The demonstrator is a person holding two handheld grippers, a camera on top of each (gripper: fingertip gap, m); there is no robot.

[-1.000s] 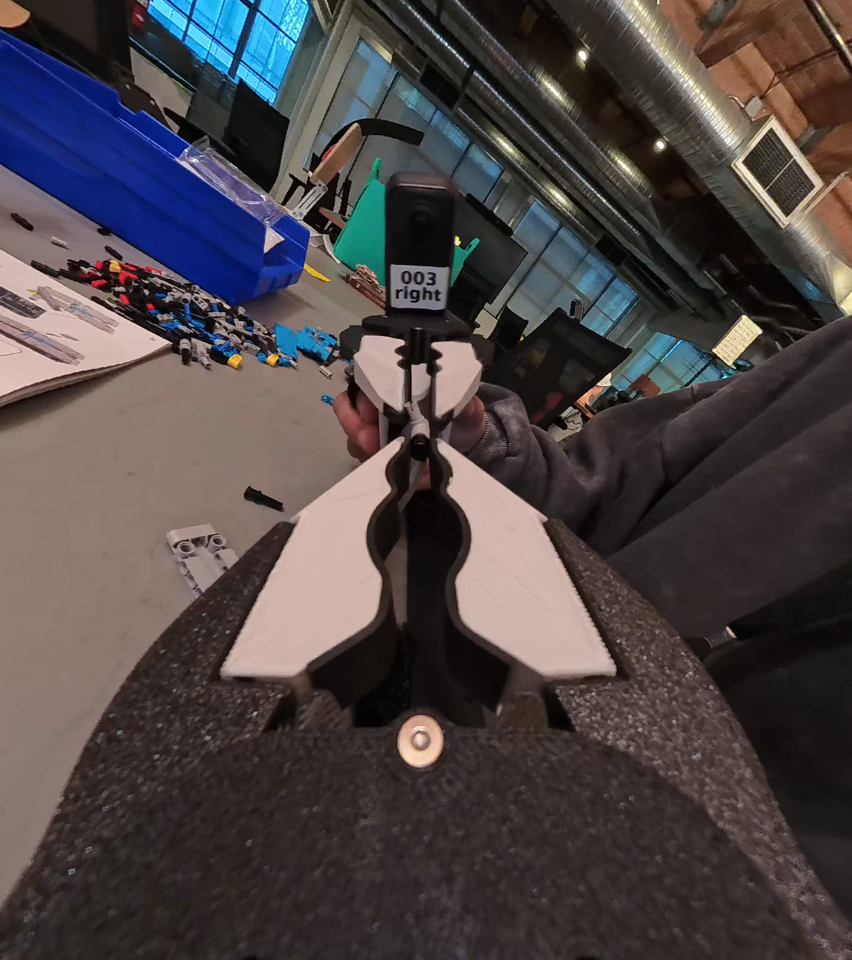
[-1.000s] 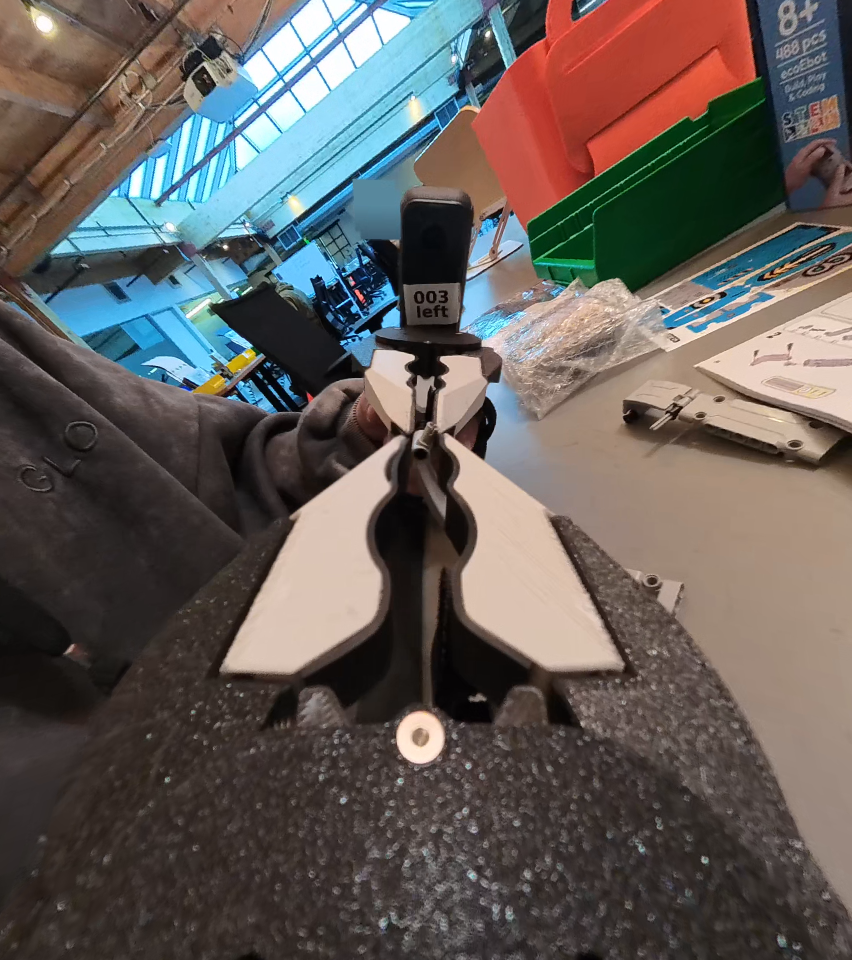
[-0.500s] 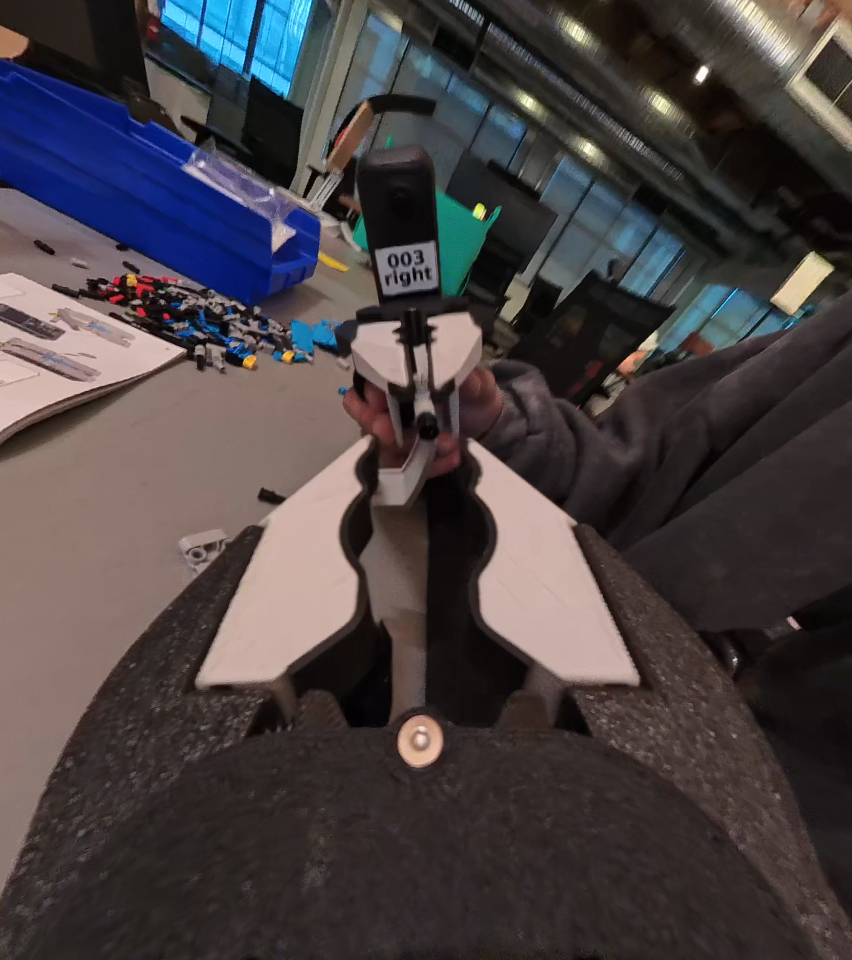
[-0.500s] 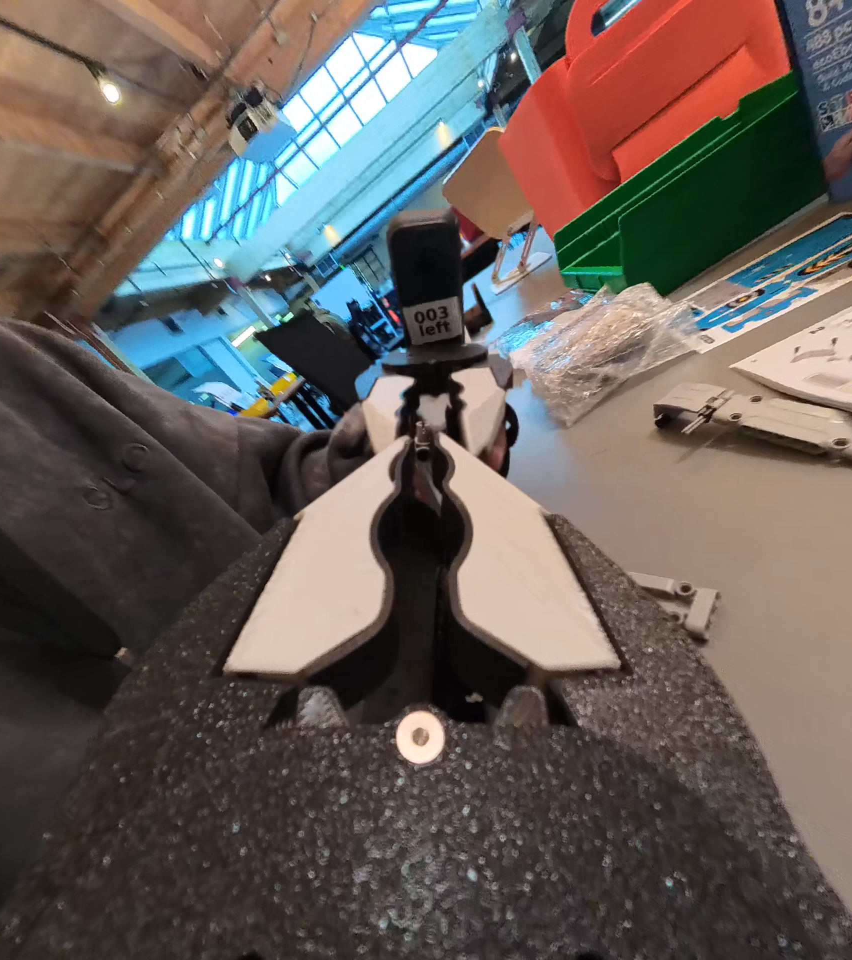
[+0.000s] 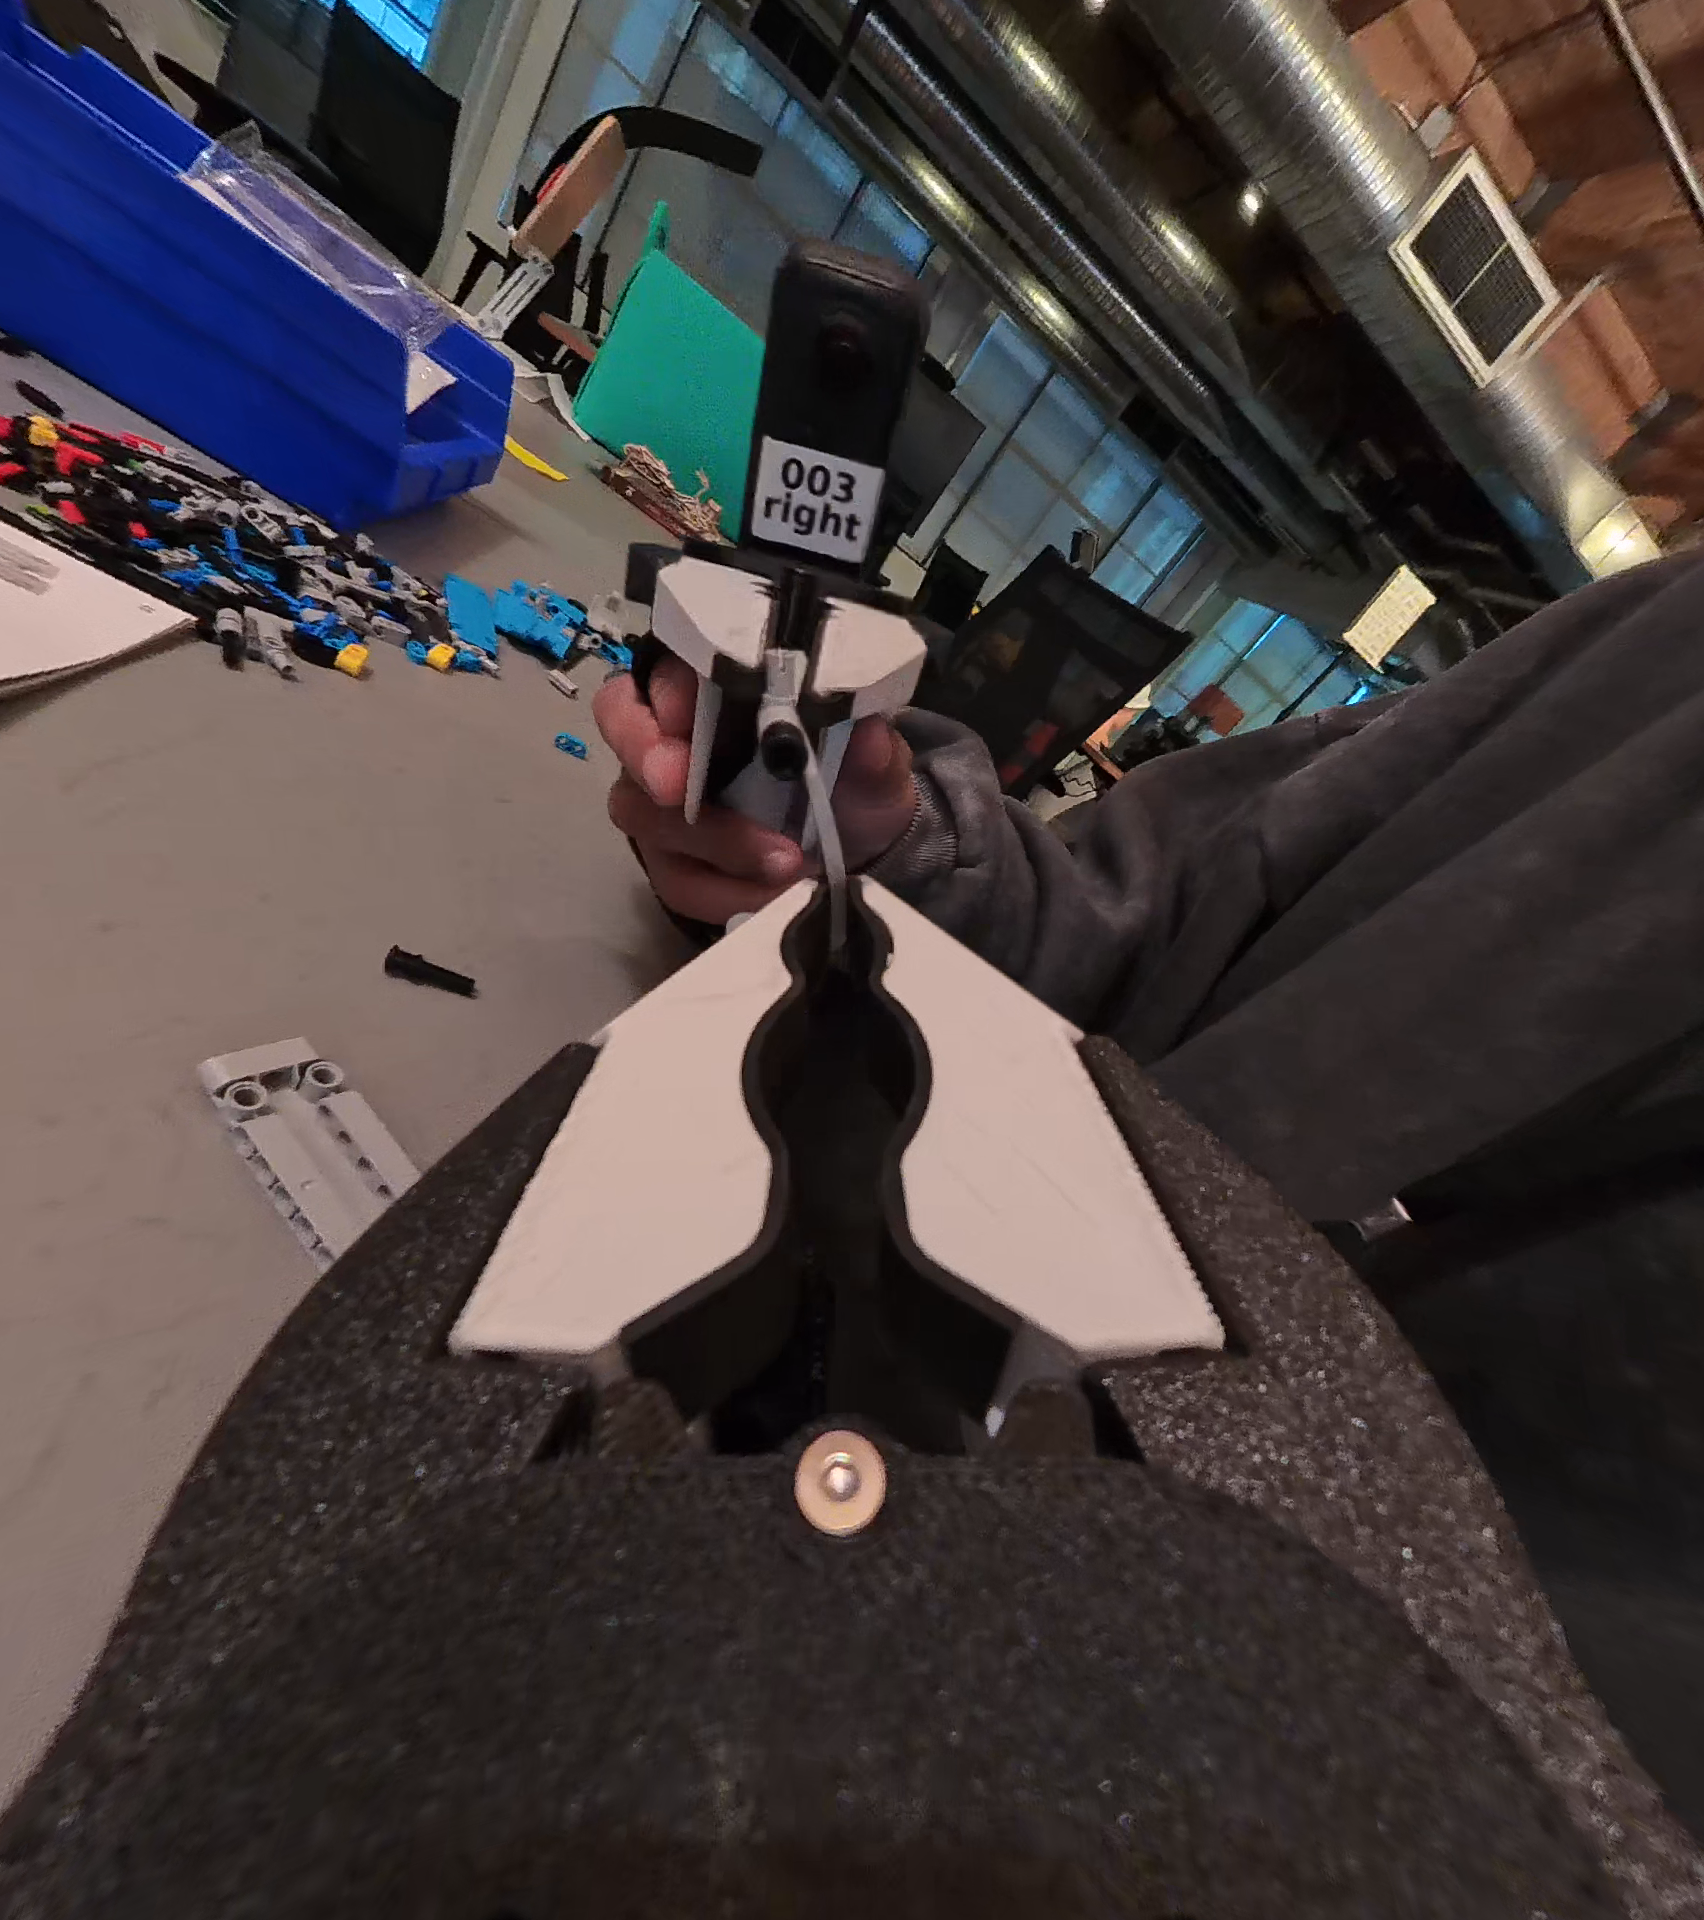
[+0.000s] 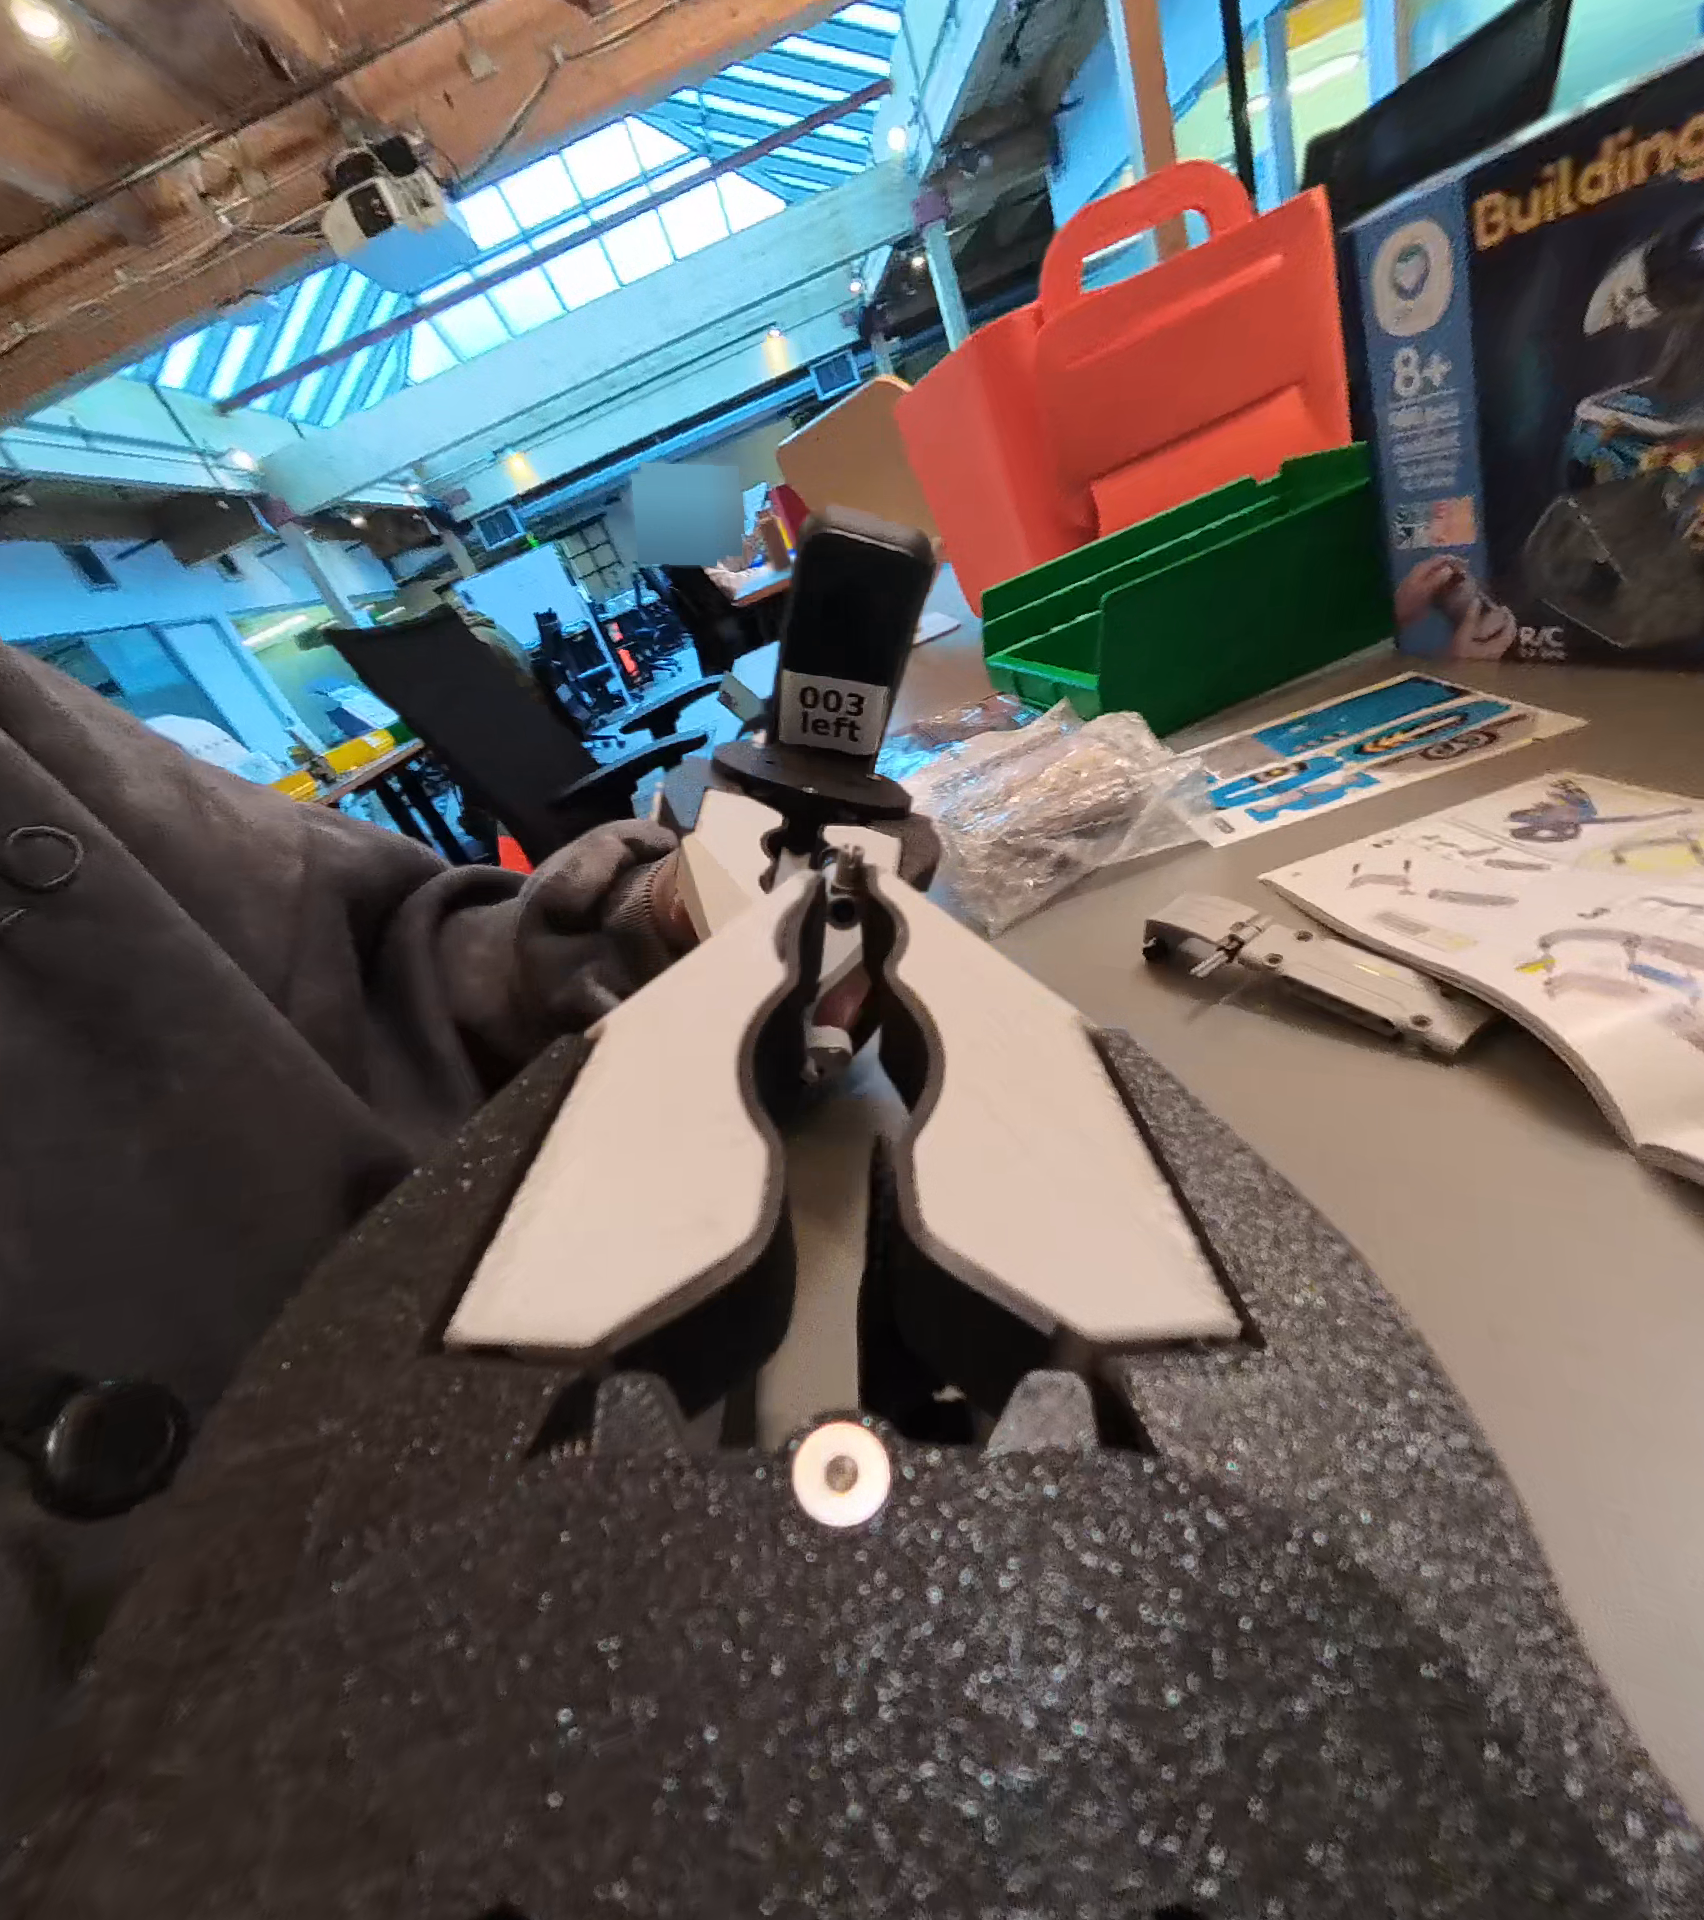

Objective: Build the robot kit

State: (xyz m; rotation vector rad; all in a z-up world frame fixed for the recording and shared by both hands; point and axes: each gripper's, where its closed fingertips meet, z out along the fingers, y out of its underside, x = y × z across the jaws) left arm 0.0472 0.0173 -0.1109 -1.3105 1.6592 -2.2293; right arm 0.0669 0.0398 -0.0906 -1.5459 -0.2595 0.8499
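Up off the grey table [image 5: 152,883], both grippers meet tip to tip — the left gripper [image 5: 835,914] clenched on a thin white strip [image 5: 824,831], the right gripper [image 6: 840,902] pinching what seems a small black-tipped pin [image 6: 842,906]. A grey beam [image 5: 302,1138] lies near left.

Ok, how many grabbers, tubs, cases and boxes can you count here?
Grippers: 2, the left gripper and the right gripper
Grey piece that both pinch: 1
Tubs: 2, a blue tub and a green tub
Orange case: 1
Toy box: 1
Total: 7
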